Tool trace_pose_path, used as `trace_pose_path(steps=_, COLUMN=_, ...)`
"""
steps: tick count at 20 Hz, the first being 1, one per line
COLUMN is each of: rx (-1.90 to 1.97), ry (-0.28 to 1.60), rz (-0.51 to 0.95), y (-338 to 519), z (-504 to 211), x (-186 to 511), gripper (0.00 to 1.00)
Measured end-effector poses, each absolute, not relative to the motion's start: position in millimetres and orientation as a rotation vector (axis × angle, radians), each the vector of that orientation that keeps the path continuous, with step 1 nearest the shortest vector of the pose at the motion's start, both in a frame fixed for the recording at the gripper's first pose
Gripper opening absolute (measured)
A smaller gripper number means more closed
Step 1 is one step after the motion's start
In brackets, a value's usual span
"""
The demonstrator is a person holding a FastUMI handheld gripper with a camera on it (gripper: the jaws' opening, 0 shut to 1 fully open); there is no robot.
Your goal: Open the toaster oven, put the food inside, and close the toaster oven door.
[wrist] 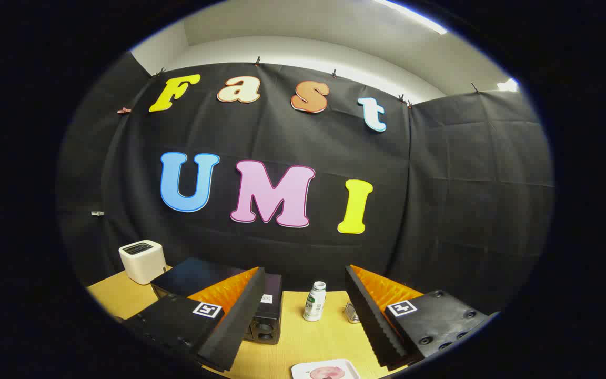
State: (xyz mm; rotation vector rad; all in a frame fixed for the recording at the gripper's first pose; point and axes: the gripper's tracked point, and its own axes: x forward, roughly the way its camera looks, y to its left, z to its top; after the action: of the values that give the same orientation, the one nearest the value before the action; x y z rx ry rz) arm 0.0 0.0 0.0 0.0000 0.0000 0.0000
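Tool (303,321) fingers spread wide, holding nothing; plate (325,370) of food just ahead, toaster oven (219,295) beyond.

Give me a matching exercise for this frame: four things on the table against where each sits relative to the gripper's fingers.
Things:
1. white toaster
2. toaster oven
3. white bottle
4. plate of food

Places:
A. between the fingers, close in front
B. behind the left finger
C. between the fingers, farther back
D. far left, beyond the toaster oven

Pairs: 1-D, 2-B, 3-C, 4-A. The gripper is open and holds nothing.
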Motion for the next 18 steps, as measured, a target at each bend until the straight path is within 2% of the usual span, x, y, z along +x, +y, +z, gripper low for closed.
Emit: trace_pose_path(steps=18, rx=0.011, ry=0.020, rz=0.003, y=21, z=-8, x=-7, gripper=0.98)
